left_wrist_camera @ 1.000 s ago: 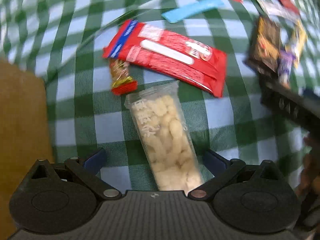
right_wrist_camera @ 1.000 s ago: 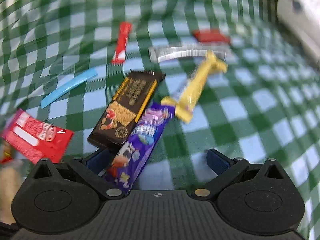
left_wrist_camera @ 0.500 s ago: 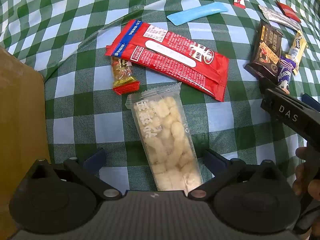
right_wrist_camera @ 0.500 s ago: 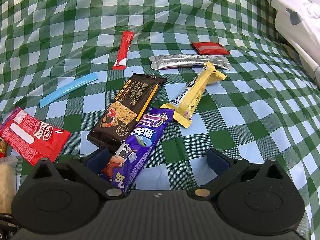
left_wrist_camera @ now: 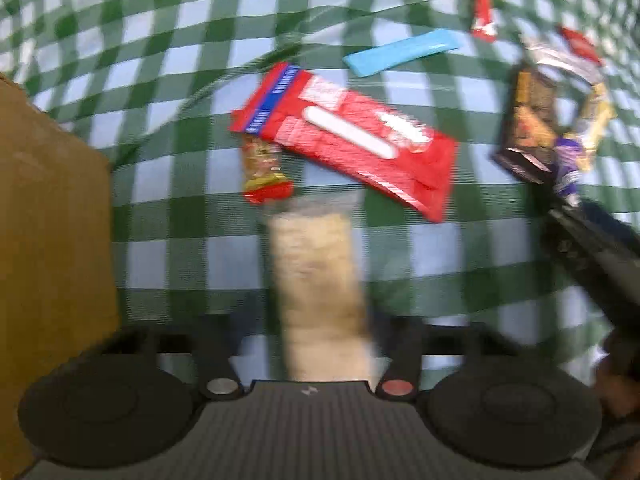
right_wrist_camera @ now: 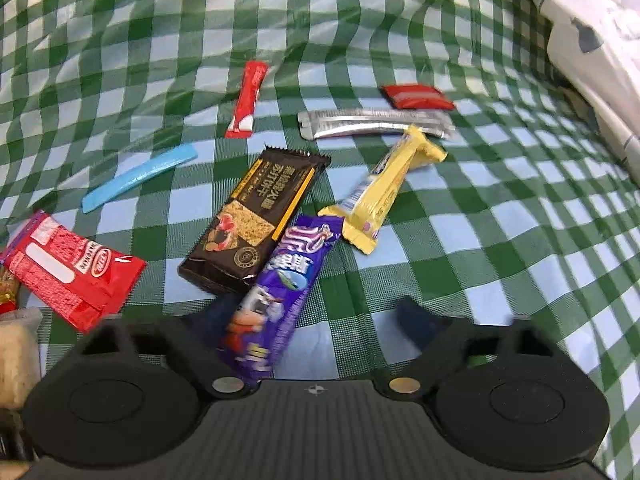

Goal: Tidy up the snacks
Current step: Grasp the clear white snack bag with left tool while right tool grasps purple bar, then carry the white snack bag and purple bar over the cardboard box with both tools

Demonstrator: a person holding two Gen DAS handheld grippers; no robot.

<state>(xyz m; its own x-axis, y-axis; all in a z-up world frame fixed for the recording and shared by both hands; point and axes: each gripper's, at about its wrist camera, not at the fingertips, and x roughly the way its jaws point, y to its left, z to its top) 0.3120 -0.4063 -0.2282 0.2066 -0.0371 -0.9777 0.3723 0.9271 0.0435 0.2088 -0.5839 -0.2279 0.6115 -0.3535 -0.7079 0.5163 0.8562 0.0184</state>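
Note:
A clear bag of pale puffed snack [left_wrist_camera: 316, 264] lies lengthwise between the jaws of my left gripper [left_wrist_camera: 316, 340]. The jaws are closing on it, and through the blur they seem to press its sides. The same bag shows at the left edge [right_wrist_camera: 16, 352] of the right wrist view. My right gripper [right_wrist_camera: 316, 320] is also closing. A purple bar [right_wrist_camera: 276, 300] lies between its jaws against the left finger, while the right finger [right_wrist_camera: 420, 320] stands well clear of it. The purple bar's far end rests on a black cracker pack [right_wrist_camera: 256, 220].
On the green checked cloth lie a large red pack [left_wrist_camera: 352, 136], a small red-and-yellow packet [left_wrist_camera: 264, 168], a blue stick [right_wrist_camera: 140, 178], a red stick [right_wrist_camera: 248, 100], a silver stick [right_wrist_camera: 372, 126], a yellow bar [right_wrist_camera: 384, 196] and a small red pack [right_wrist_camera: 416, 96]. A cardboard box [left_wrist_camera: 52, 240] stands left, a white bag [right_wrist_camera: 592, 40] far right.
Both grippers' jaws have come inward from wide open. The left pair now hugs the puffed snack bag, and the left view has pulled back a little and blurred. The right view is unchanged.

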